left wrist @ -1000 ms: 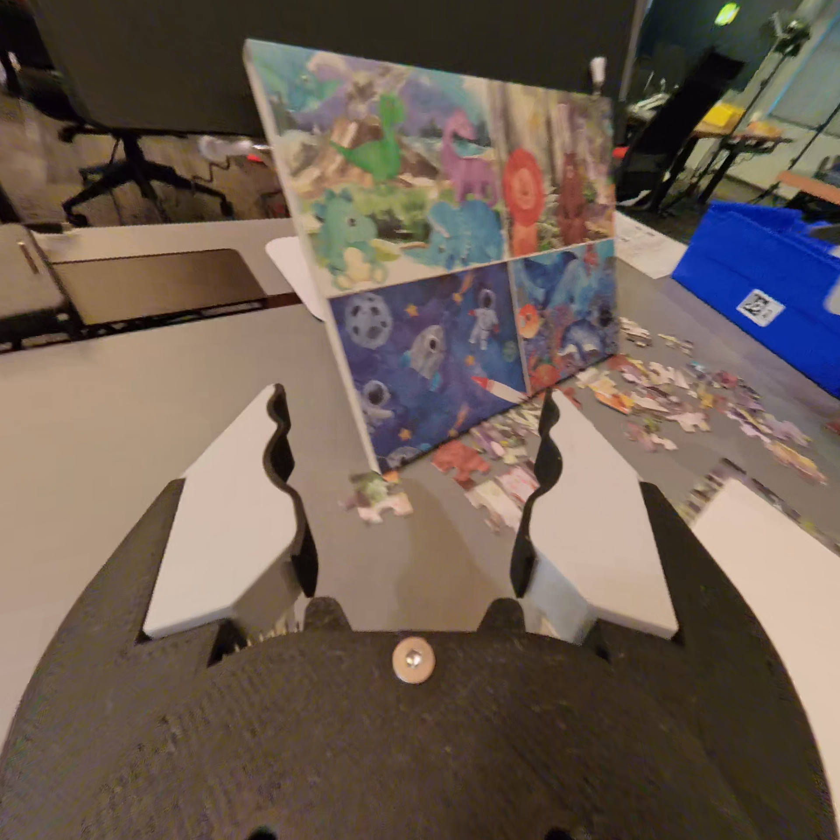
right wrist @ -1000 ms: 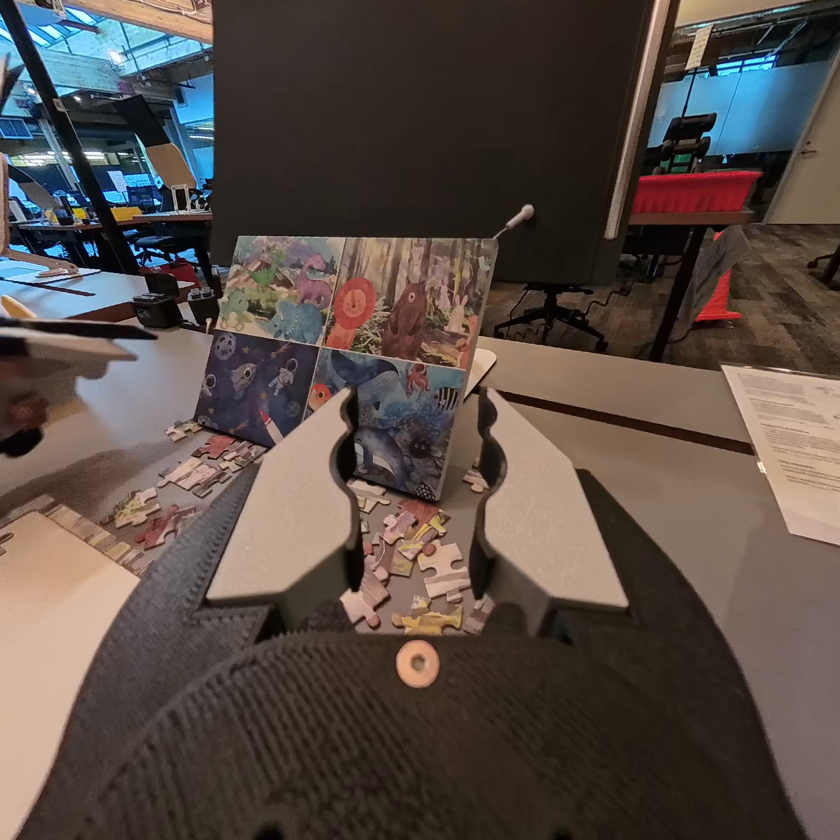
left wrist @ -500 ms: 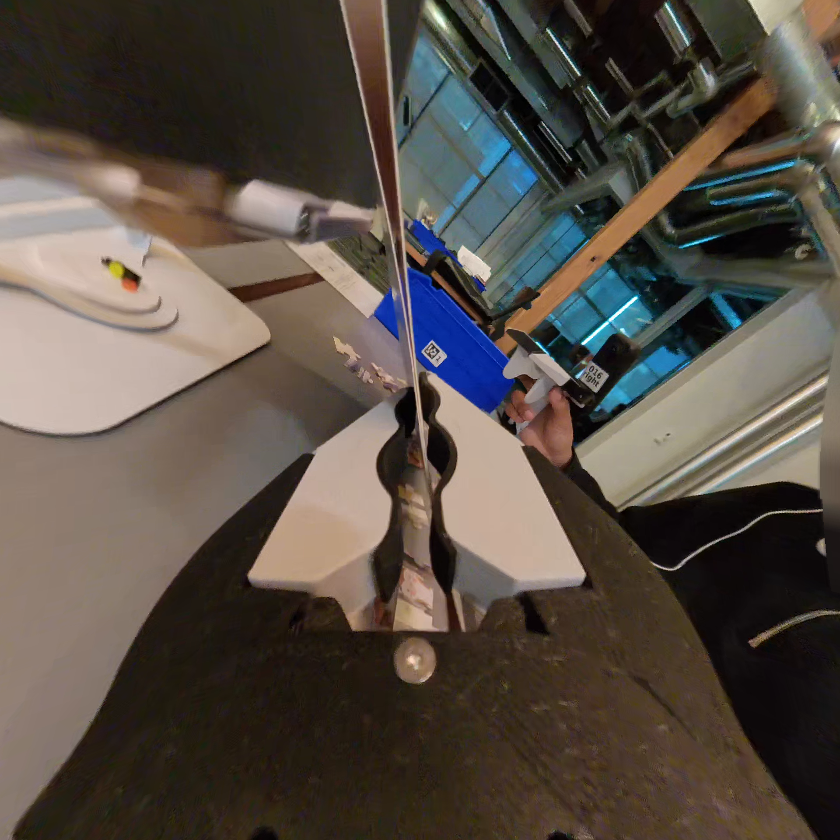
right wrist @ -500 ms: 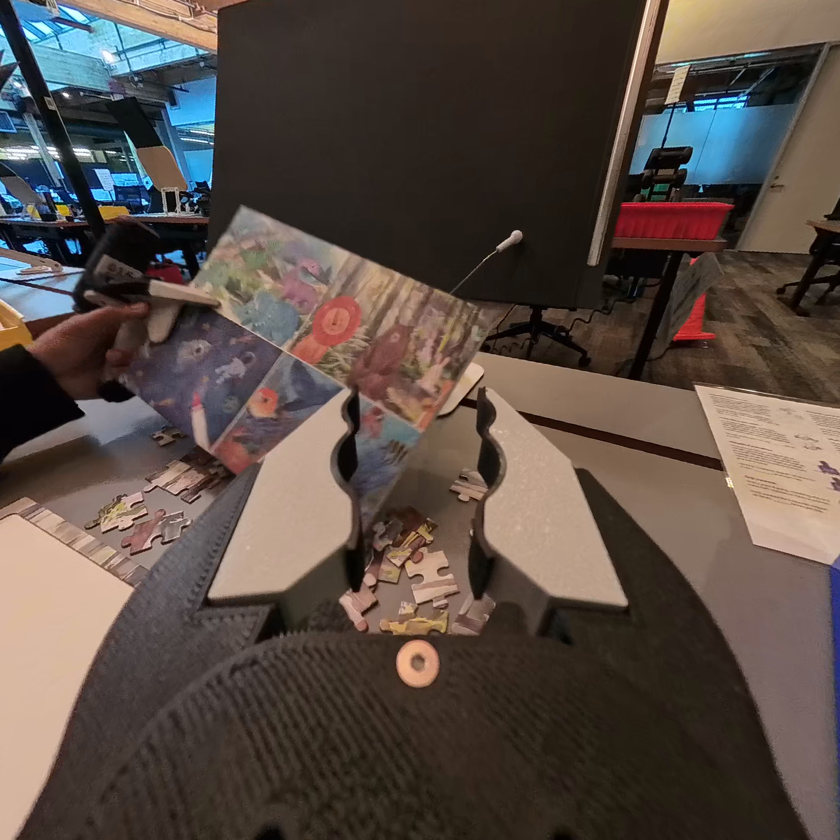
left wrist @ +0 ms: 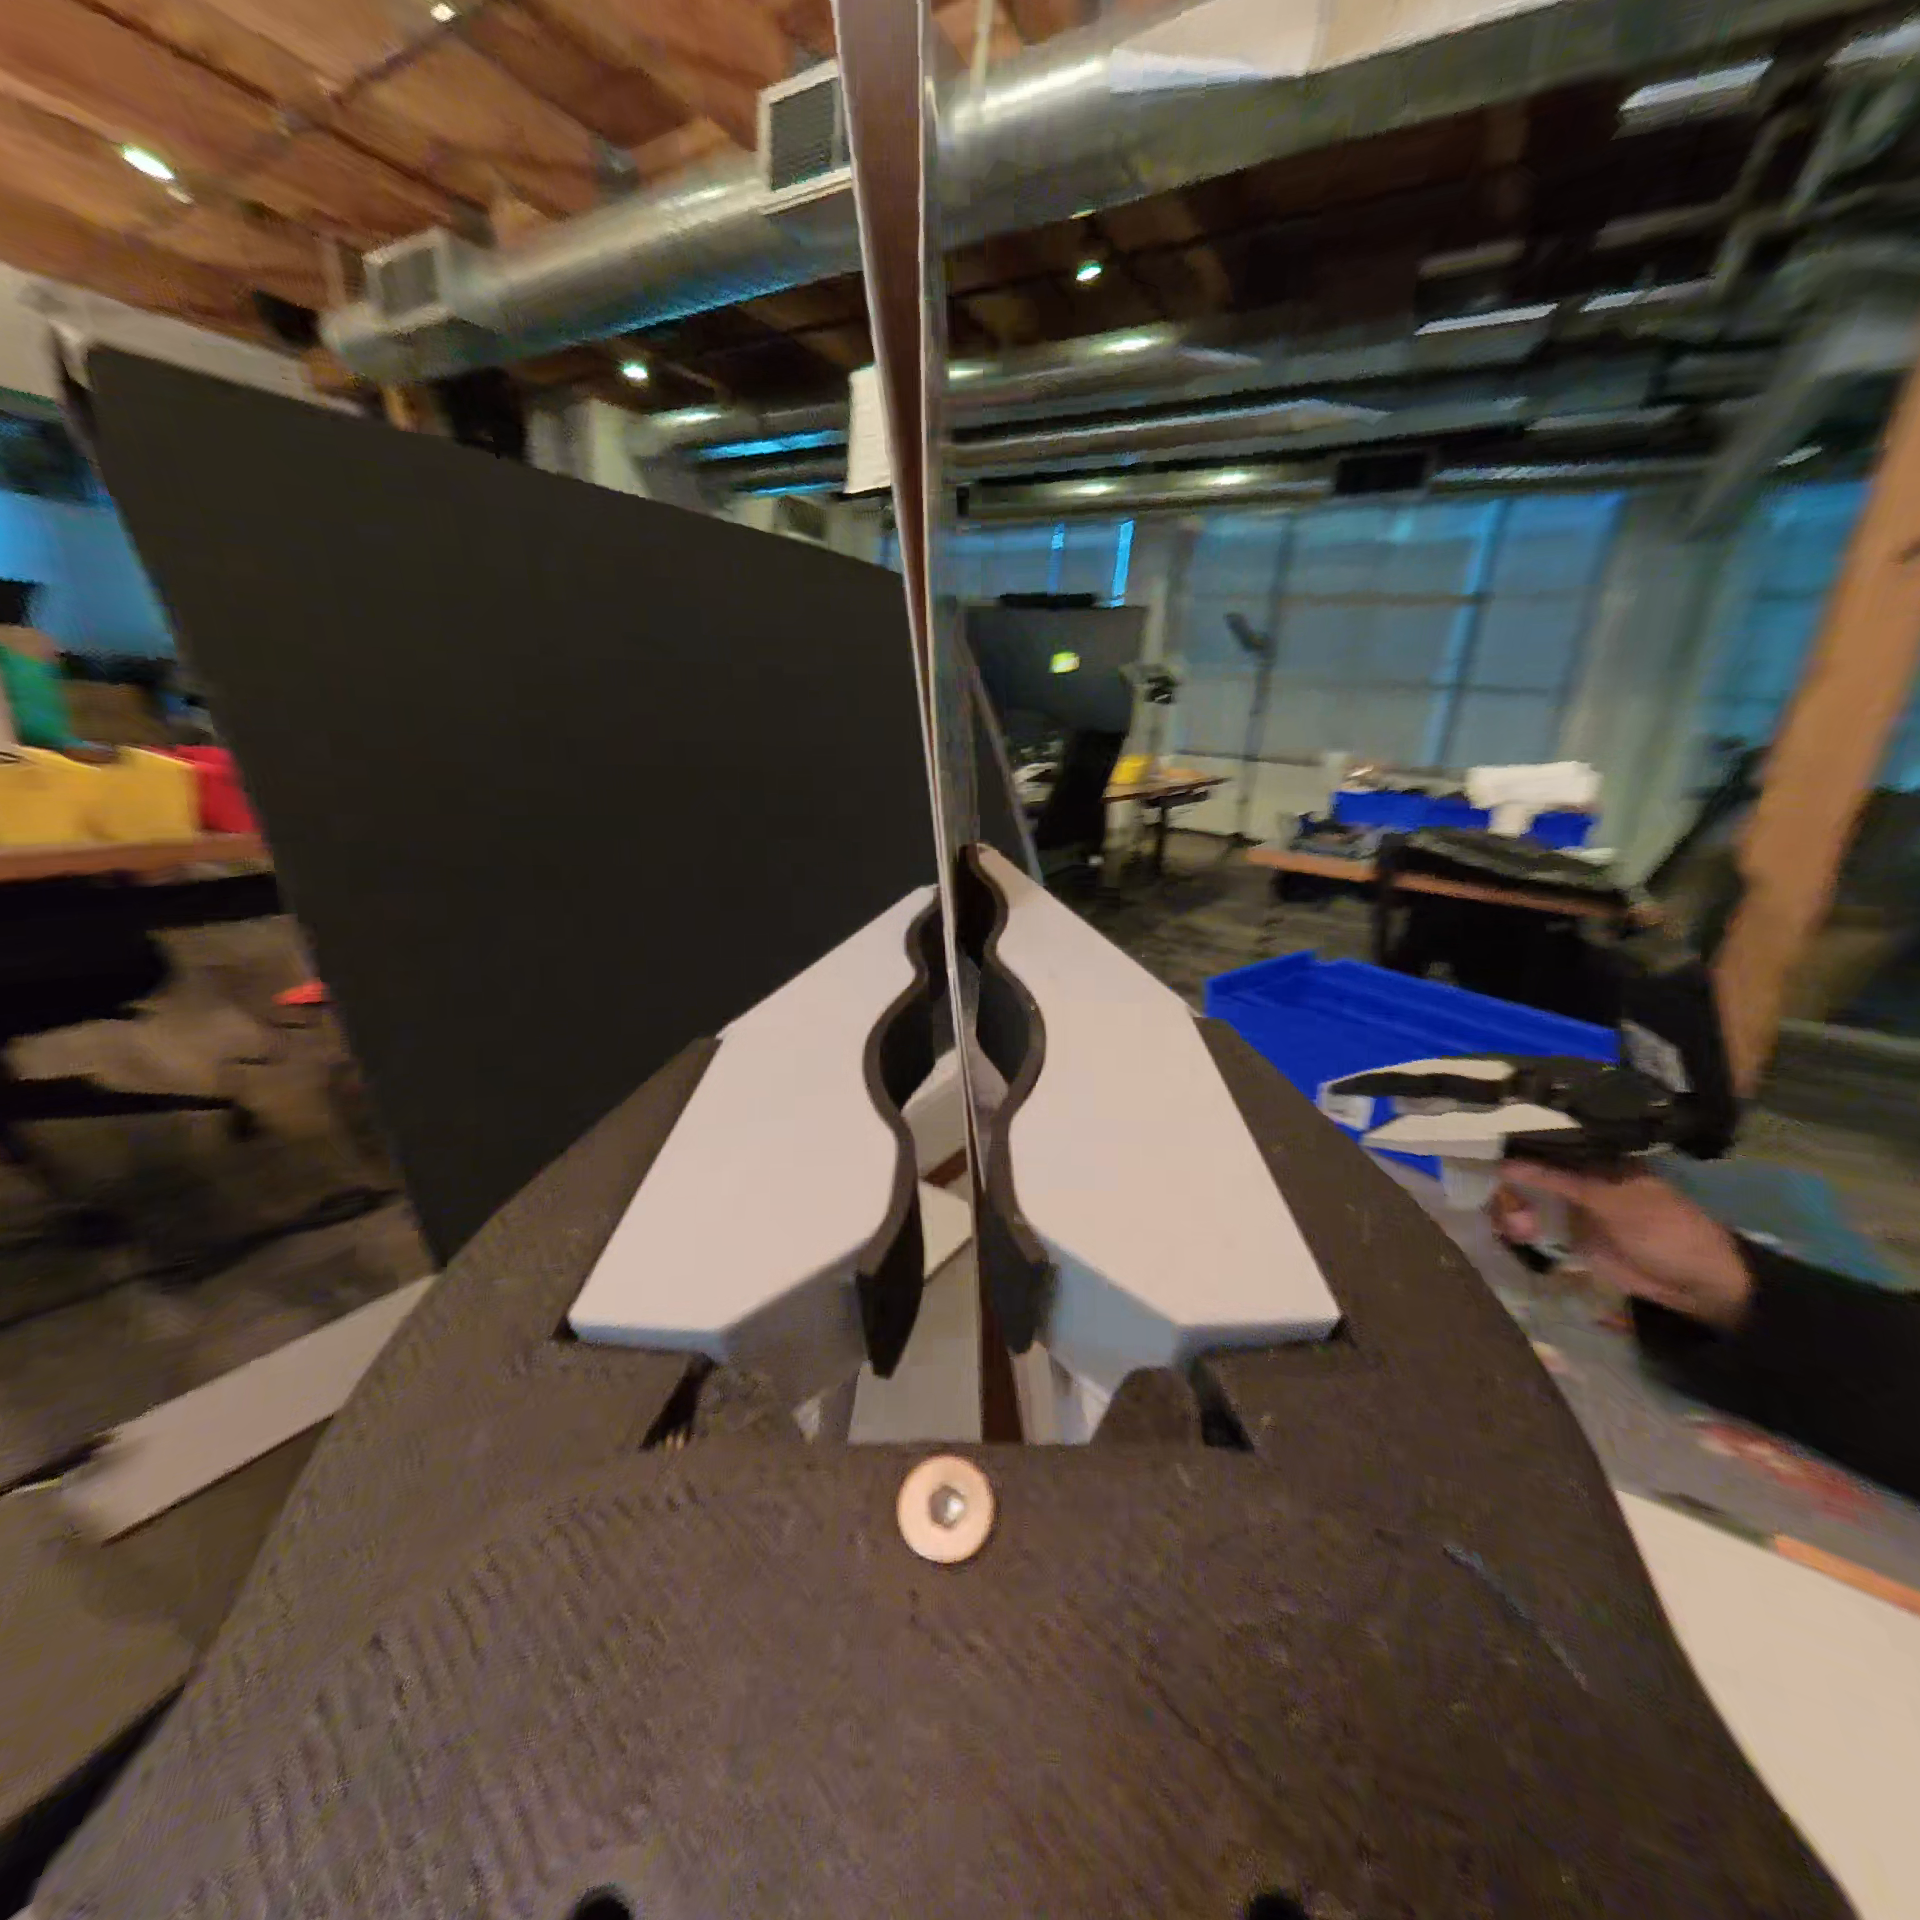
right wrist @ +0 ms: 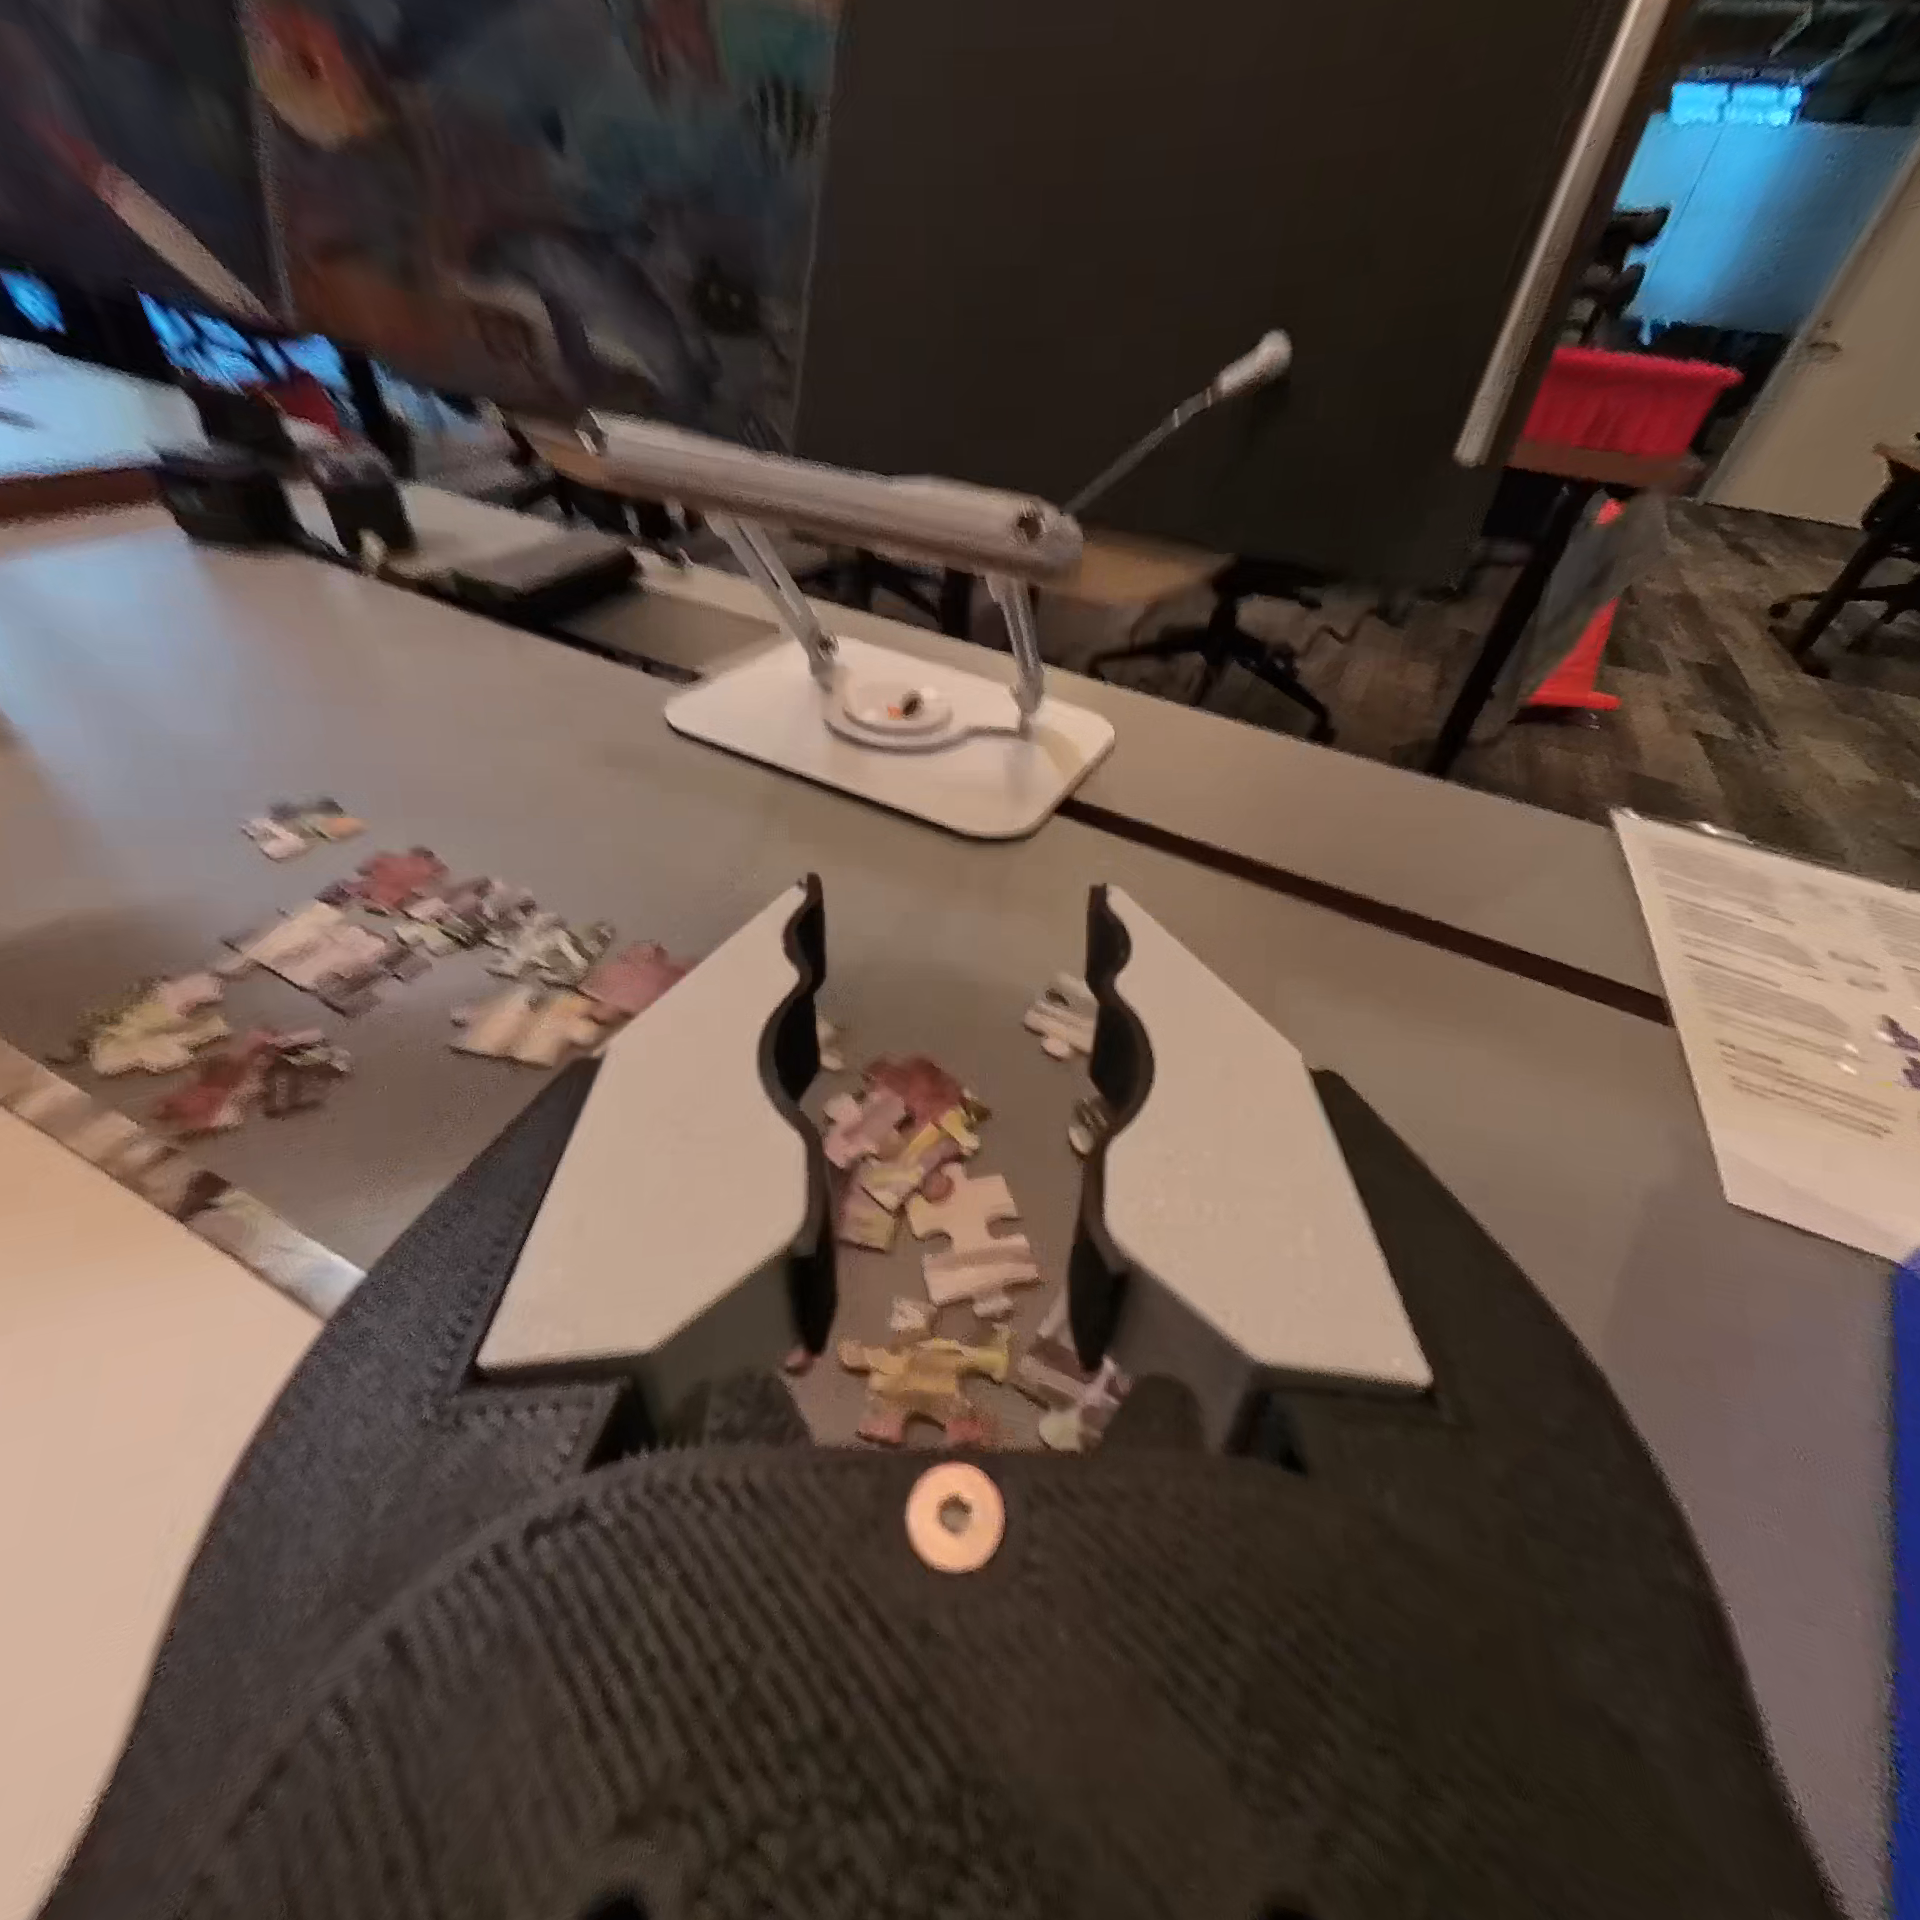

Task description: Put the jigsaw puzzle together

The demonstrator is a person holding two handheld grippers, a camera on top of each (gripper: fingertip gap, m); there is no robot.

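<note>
Loose jigsaw pieces [right wrist: 914, 1174] lie scattered on the grey desk [right wrist: 1351, 1018], some beneath the right gripper [right wrist: 951, 925] and more toward the desk's left edge; a partly joined strip [right wrist: 156, 1174] borders a pale board [right wrist: 114, 1382] at the near left corner. The pieces are small, flat, knobbed and printed in pinks, yellows and whites. The right gripper's fingers [right wrist: 675, 1143] stand wide apart, holding nothing. The left gripper [left wrist: 961, 862] has its fingers pinched on the picture card [left wrist: 894, 416], seen edge-on and raised well above the desk; in the right wrist view it blurs across the upper left [right wrist: 499, 177]. Judged risks: the thin card may slip or bend in so narrow a pinch, and a low swing could scatter pieces or strike the metal stand [right wrist: 831, 520] near the far edge.
</note>
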